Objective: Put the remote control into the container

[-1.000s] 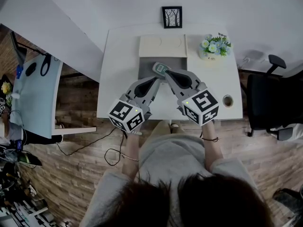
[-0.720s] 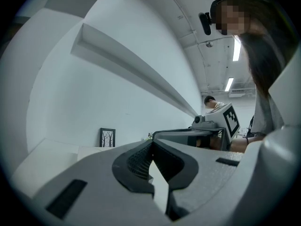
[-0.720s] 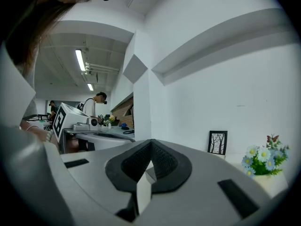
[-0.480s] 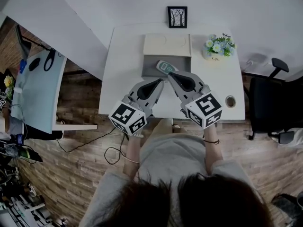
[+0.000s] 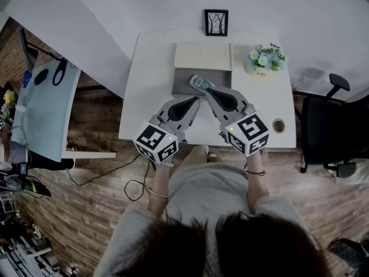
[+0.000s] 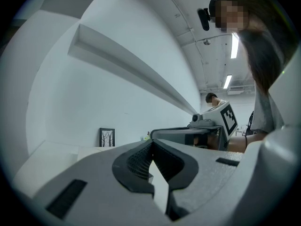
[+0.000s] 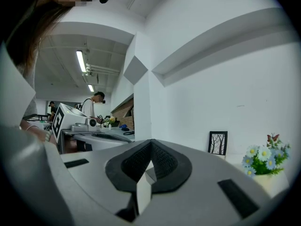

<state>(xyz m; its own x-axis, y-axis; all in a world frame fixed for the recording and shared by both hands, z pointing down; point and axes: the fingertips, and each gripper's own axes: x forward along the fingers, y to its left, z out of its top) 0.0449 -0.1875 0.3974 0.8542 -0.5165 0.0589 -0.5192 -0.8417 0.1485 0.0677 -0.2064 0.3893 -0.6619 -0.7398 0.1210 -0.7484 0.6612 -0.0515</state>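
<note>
The right claw [image 5: 207, 90] is covering the near end of the remote control [image 5: 199, 83], whose buttons are showing too small to tell apart, while the picture's edge is cutting off the office chair [image 5: 324, 124] at 3 o'clock and the person's head [image 5: 230, 248] at 6 o'clock.

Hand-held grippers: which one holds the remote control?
The right hand-held gripper: the remote control sticks out from its tips over the grey container. The left hand-held gripper carries nothing.
</note>
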